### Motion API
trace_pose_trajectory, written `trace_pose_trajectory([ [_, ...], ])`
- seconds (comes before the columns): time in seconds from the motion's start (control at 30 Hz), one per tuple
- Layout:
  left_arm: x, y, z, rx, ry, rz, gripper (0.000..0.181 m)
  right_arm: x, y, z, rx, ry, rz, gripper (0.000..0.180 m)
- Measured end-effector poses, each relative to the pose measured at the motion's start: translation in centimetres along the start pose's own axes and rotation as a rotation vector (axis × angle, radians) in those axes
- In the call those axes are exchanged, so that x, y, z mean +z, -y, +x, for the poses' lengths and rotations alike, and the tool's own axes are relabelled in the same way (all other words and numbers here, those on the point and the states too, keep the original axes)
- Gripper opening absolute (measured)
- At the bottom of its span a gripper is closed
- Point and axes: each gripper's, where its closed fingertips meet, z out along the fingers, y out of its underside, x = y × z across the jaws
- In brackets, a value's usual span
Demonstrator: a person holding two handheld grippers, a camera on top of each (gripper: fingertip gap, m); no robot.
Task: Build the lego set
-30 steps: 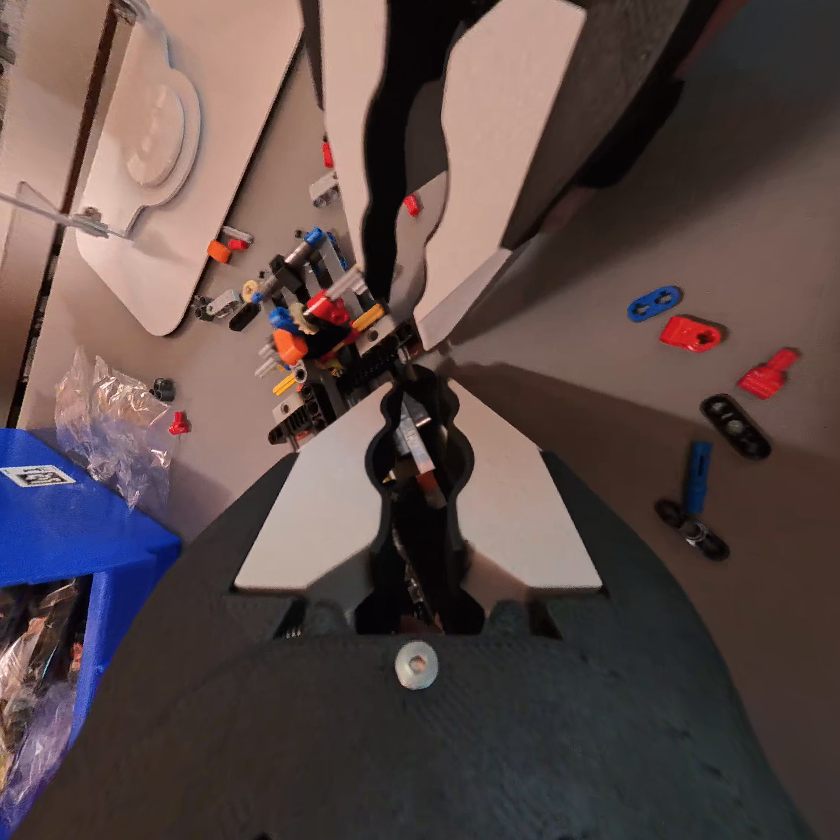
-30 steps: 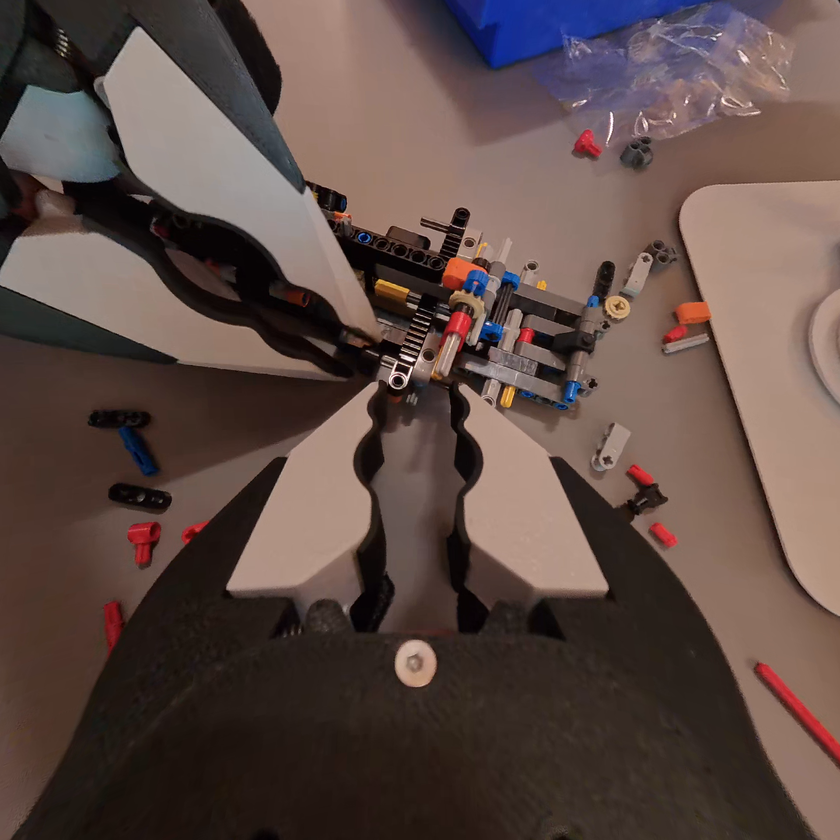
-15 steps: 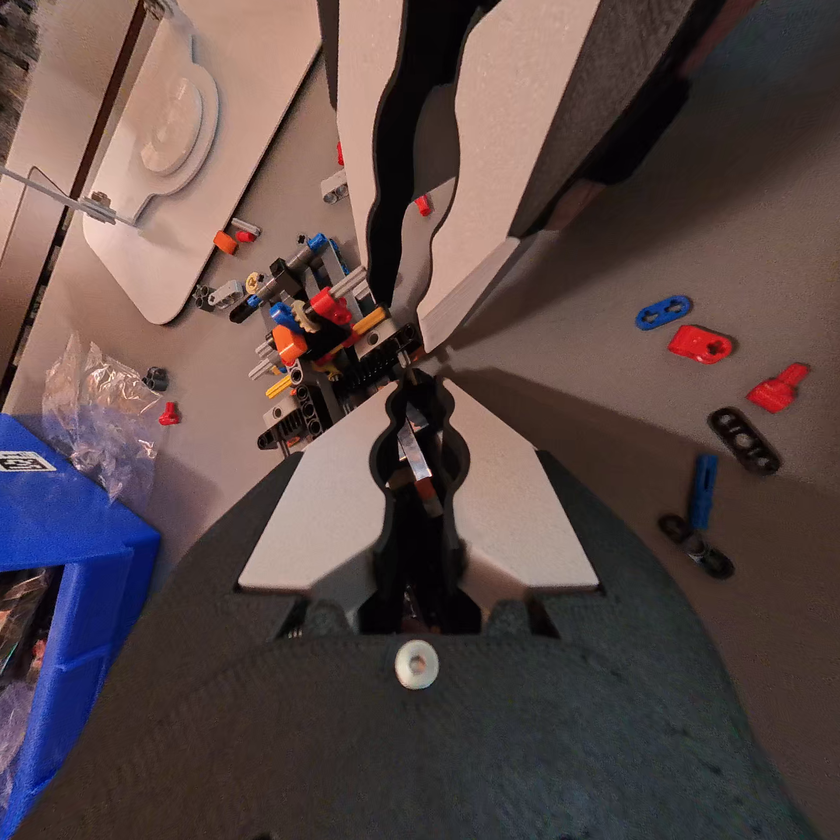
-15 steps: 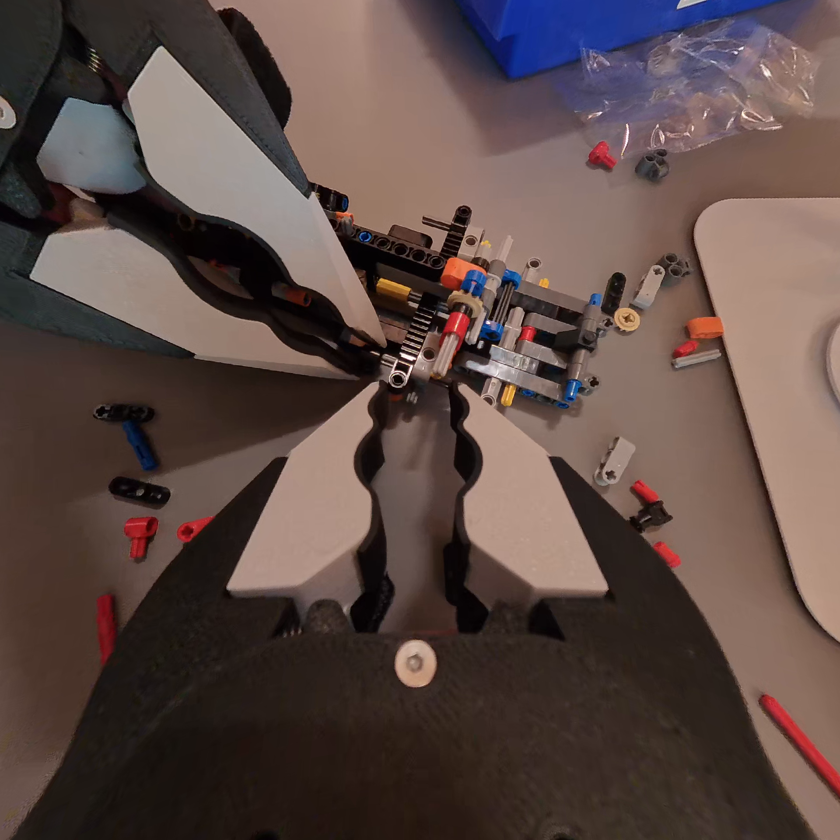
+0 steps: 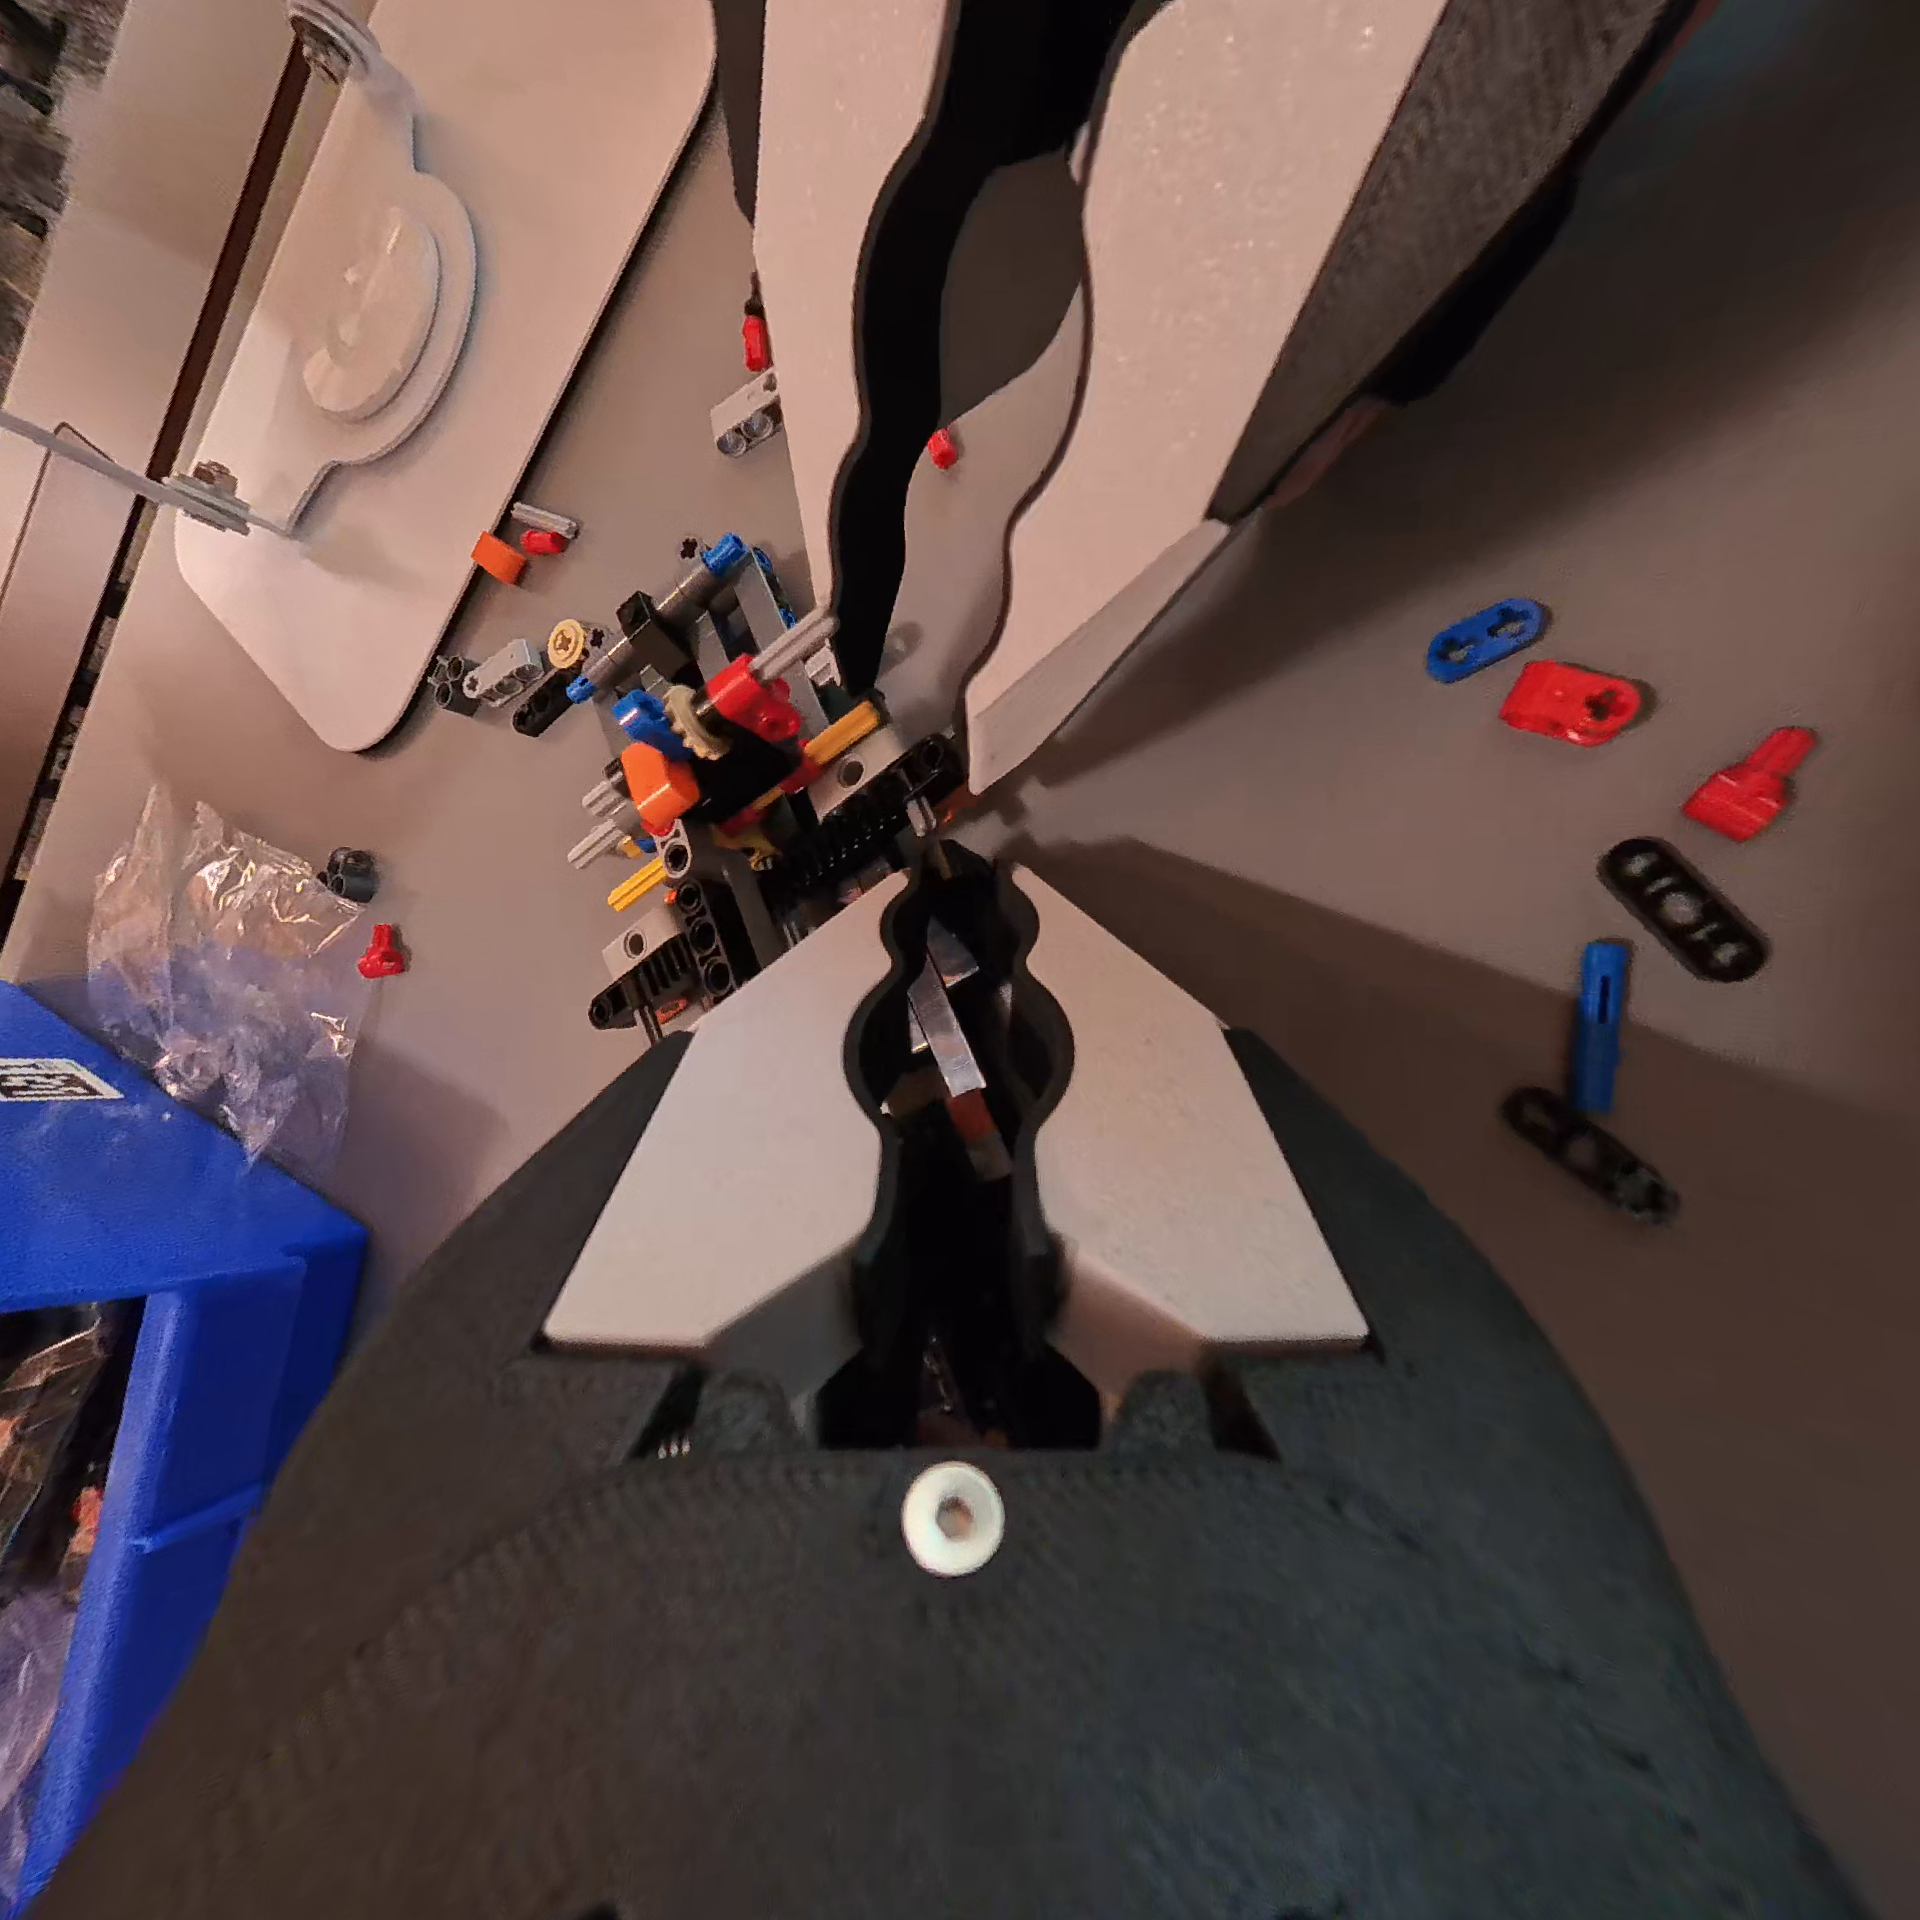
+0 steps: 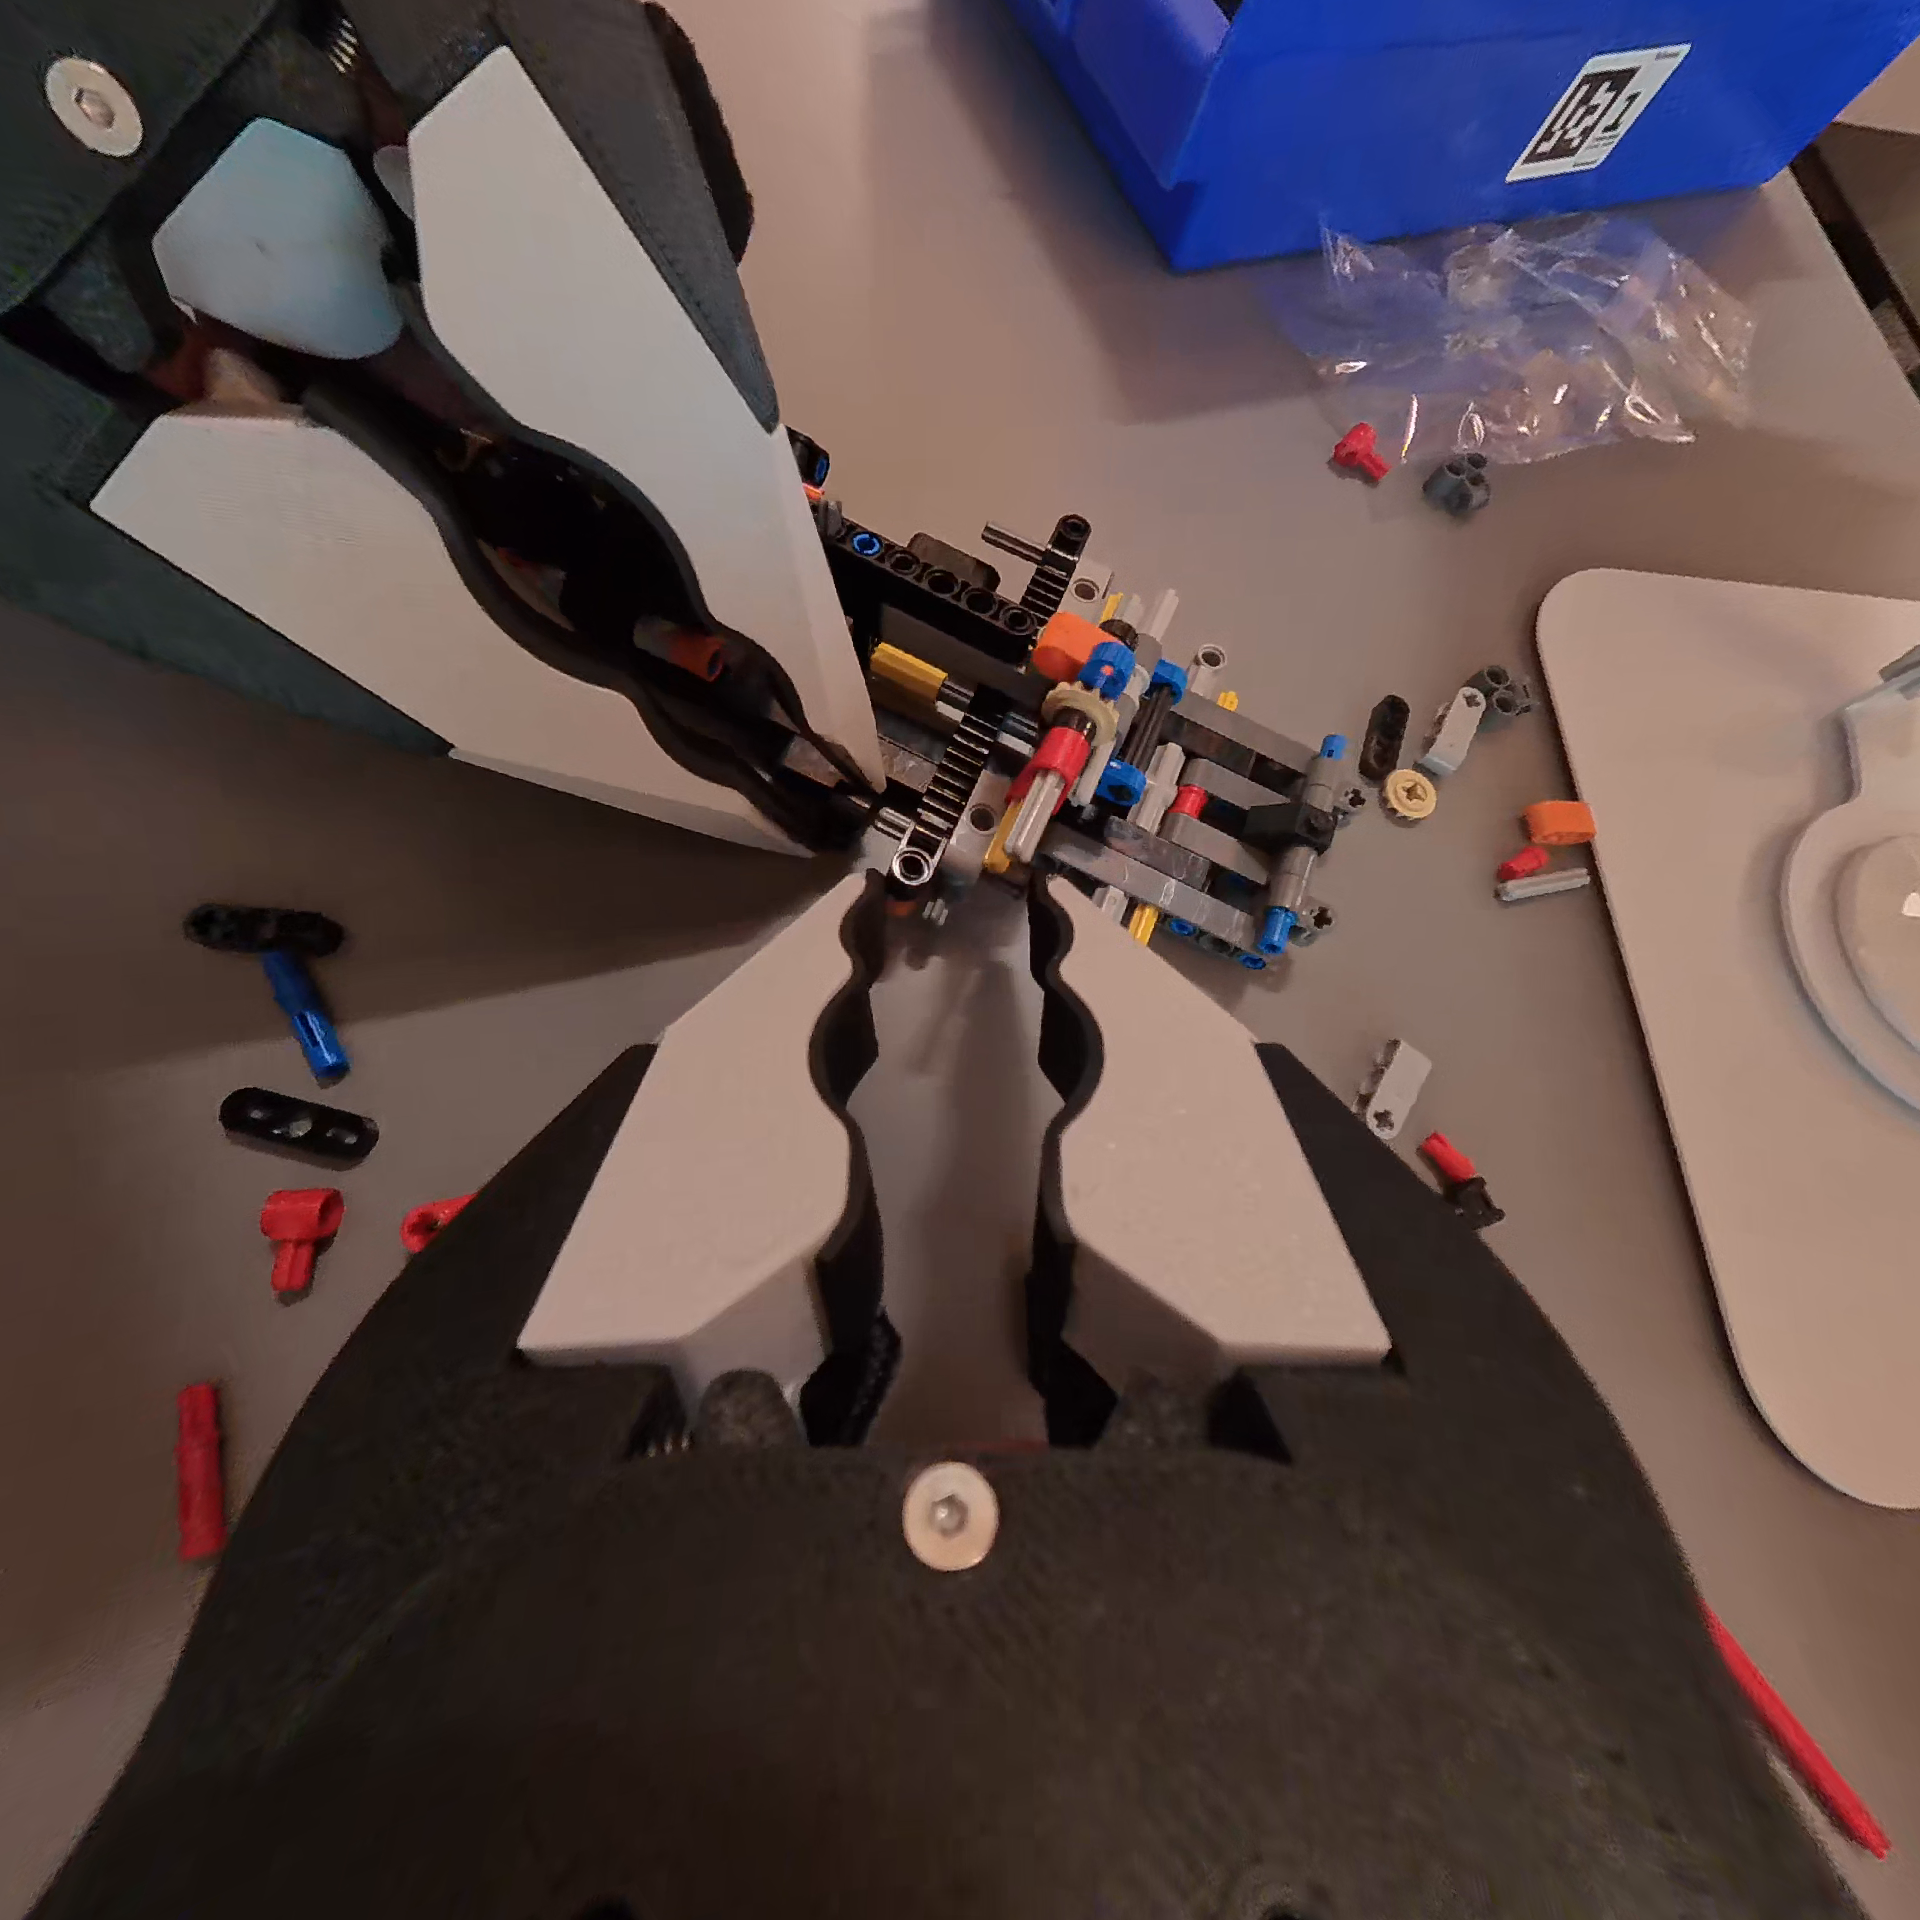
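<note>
The part-built lego model [image 5: 727, 748], made of grey and black beams with red, blue, yellow and orange parts, is between both grippers; it also shows in the right wrist view [image 6: 1122, 748]. My left gripper [image 5: 956, 868] is shut on a grey part [image 5: 951, 1029] with an orange-red end that runs forward into the model's end. It enters the right wrist view from the upper left [image 6: 862, 821]. My right gripper [image 6: 951, 888] is narrowly closed, with its tips clamping the model's near corner beside the black toothed rack [image 6: 956, 779]. It comes in from the top of the left wrist view [image 5: 914, 717].
A blue bin [image 6: 1455, 104] and a clear plastic bag [image 6: 1507, 332] lie beyond the model. A pale board [image 6: 1714, 935] lies to the right. Loose pieces are scattered around: a black link [image 6: 296, 1127], a red connector [image 6: 296, 1226], a red axle [image 6: 1787, 1745], a blue link [image 5: 1486, 639]. Left and right tips are no more than a few centimetres apart. Both grippers' tips are roughly 8 cm from the blue link [image 5: 1486, 639].
Both grippers keep the same hold and the model stays fixed between them. The table, bin and loose pieces have shifted in both views, so grippers and model moved together.
</note>
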Motion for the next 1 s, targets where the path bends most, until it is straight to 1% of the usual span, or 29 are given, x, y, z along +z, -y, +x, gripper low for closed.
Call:
trace_pose_trajectory([
  [0.47, -0.36, -0.01, -0.01, -0.054, 0.014, 0.004, 0.015, -0.05, 0.12, 0.01, -0.004, -0.009, 0.011, 0.024],
  [0.77, -0.34, -0.05, -0.12, -0.071, 0.027, 0.008, 0.009, -0.12, 0.15, -0.04, 0.02, 0.016, 0.014, 0.022],
  [0.83, -0.38, -0.02, -0.11, -0.072, 0.027, 0.012, 0.005, -0.12, 0.15, -0.09, 0.02, 0.02, 0.015, 0.017],
  [1.0, -0.46, 0.0, -0.03, -0.07, 0.037, 0.021, 0.004, -0.23, 0.23, -0.01, 0.032, 0.025, 0.023, 0.023],
])
